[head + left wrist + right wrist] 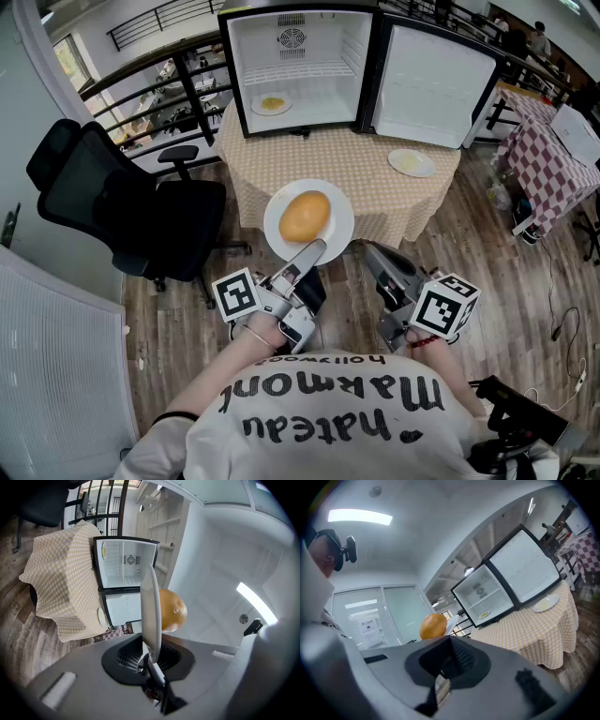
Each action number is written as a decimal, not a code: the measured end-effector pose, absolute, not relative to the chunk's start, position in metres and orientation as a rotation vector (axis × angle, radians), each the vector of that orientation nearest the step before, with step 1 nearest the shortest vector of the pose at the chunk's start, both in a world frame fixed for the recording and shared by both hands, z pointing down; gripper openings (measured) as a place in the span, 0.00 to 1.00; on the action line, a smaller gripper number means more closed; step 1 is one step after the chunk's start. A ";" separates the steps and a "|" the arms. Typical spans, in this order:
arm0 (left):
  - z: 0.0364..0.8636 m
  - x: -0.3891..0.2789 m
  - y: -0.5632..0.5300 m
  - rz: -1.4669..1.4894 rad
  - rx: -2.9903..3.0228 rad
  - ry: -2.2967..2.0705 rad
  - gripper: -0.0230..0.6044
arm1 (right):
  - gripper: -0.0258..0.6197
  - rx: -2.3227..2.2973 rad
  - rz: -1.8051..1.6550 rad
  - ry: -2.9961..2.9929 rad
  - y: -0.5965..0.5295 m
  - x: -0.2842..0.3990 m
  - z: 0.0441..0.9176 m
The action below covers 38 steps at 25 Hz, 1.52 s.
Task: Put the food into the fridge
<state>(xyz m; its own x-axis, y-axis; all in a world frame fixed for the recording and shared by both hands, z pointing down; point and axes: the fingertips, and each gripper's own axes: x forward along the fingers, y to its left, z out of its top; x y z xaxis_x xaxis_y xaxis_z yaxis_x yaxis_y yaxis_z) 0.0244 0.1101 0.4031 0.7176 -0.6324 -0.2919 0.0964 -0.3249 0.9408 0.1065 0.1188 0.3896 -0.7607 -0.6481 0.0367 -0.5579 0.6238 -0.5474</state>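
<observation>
**Left gripper clamps a loaded plate in front of the open fridge**

The left gripper (314, 248) has its jaws closed on the rim of a white plate (281, 234). In the left gripper view the plate appears edge-on, rising from the pinch. One round orange food (305, 216) lies on the plate, near its middle. The right gripper (373, 251) is just beside the left, with its jaws together and nothing between them. Its own view looks past the food towards the table.

There are three plates in all. One is the held plate. A second plate (271, 105) lies on the fridge floor at the left with a yellow portion on it. A third plate (412, 162) rests on the table near the right edge, below the open door, and carries something pale.

One small fridge (352, 56) stands at the back of the table, its white inside bare but for that second plate. Its door (431, 89) is swung wide to the right.

The table (319, 155) wears a beige checked cloth that hangs over its sides. The held plate is at the table's near edge, on the person's side. The floor (506, 281) is wood plank. One black office chair (122, 206) stands to the left. A second table (548, 169) with a red checked cloth is at the far right. A dark railing (159, 89) runs behind.
</observation>
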 end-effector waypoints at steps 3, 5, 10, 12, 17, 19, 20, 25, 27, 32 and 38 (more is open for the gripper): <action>0.403 0.025 0.107 -0.776 1.771 -0.424 0.09 | 0.06 -0.993 -0.814 2.690 0.117 0.103 0.386; 0.403 0.026 0.104 -0.777 1.775 -0.423 0.09 | 0.06 -0.995 -0.814 2.690 0.114 0.104 0.387; 0.403 0.026 0.093 -0.770 1.789 -0.426 0.09 | 0.06 -1.008 -0.806 2.673 0.103 0.108 0.388; 0.401 0.025 0.087 -0.772 1.811 -0.432 0.09 | 0.06 -1.010 -0.791 2.660 0.101 0.111 0.388; 0.384 0.019 0.077 -0.786 1.913 -0.448 0.09 | 0.06 -1.054 -0.810 2.641 0.098 0.124 0.405; 0.375 0.014 0.066 -0.774 1.926 -0.448 0.08 | 0.06 -1.072 -0.822 2.630 0.090 0.125 0.402; 0.370 0.013 0.058 -0.766 1.927 -0.448 0.08 | 0.06 -1.079 -0.817 2.629 0.084 0.124 0.398; 0.356 0.016 0.019 -0.761 1.896 -0.397 0.08 | 0.06 -1.094 -0.791 2.632 0.051 0.115 0.383; 0.357 0.015 0.003 -0.749 1.889 -0.392 0.09 | 0.06 -1.110 -0.799 2.632 0.039 0.112 0.381; 0.347 0.008 -0.044 -0.739 1.900 -0.361 0.09 | 0.06 -1.139 -0.771 2.637 -0.006 0.102 0.370; 0.331 -0.012 -0.105 -0.734 1.937 -0.322 0.08 | 0.06 -1.133 -0.711 2.643 -0.076 0.079 0.353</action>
